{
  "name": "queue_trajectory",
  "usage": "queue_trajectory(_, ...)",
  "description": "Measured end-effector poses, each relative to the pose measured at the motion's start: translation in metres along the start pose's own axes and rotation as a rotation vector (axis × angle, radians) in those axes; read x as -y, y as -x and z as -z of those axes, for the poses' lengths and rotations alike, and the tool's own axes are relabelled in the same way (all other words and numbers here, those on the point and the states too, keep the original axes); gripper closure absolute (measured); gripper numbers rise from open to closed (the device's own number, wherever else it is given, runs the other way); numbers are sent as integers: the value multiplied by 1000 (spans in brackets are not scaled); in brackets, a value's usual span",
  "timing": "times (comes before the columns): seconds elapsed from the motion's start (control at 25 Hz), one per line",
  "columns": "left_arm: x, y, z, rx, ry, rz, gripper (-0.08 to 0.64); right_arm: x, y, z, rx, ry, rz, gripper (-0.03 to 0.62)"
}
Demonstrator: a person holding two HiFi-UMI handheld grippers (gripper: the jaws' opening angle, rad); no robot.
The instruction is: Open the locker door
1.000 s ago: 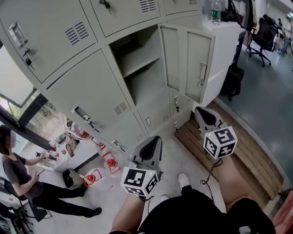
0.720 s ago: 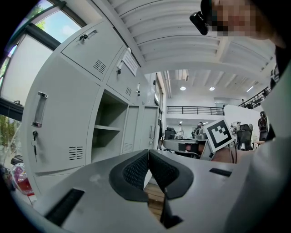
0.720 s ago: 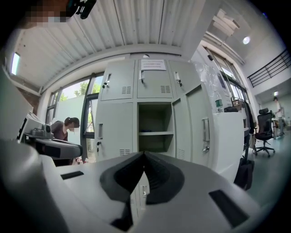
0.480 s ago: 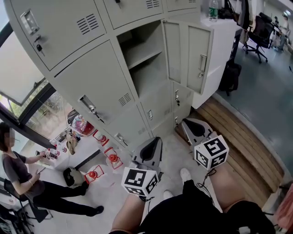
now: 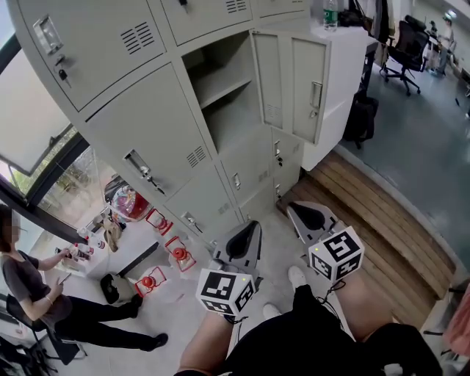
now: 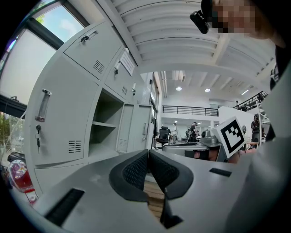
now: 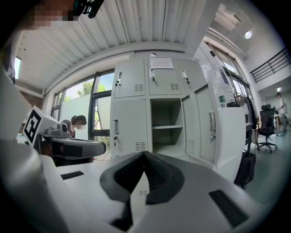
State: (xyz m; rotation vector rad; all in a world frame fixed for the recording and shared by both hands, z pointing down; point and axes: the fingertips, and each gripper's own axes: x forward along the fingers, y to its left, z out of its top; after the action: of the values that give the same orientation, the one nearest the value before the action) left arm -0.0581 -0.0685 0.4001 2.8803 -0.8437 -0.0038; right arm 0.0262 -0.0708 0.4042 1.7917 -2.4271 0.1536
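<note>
The grey locker bank (image 5: 147, 132) fills the upper left of the head view. One locker door (image 5: 307, 99) hangs swung open to the right, showing an empty compartment with a shelf (image 5: 224, 92). The same open compartment (image 7: 166, 127) shows in the right gripper view, with the door (image 7: 207, 125) beside it. Both grippers are held low near the person's legs, away from the lockers. The left gripper (image 5: 250, 228) is shut with nothing in it, its tips (image 6: 148, 152) touching. The right gripper (image 5: 297, 209) is shut and empty too, its tips (image 7: 144, 154) meeting.
A wooden plank platform (image 5: 382, 213) lies on the floor to the right. Red lanterns (image 5: 176, 257) and small items sit on the floor left of the lockers, where a person (image 5: 44, 294) sits. Office chairs (image 5: 407, 44) stand far right. A bottle (image 5: 330, 13) stands on top of a white cabinet.
The right gripper has dropped down and moved left, away from the open door, ending close beside the left gripper. The head view has shifted slightly. The left gripper has stayed put.
</note>
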Motion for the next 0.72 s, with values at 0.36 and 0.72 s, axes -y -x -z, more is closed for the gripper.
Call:
queue_trajectory(0.36, 7, 10, -3, 13, 1, 6, 543, -20, 11, 1, -14, 29, -27, 538)
queue_trajectory(0.72, 10, 16, -7, 30, -2, -1, 543, -29, 17, -3, -9, 39, -41, 538)
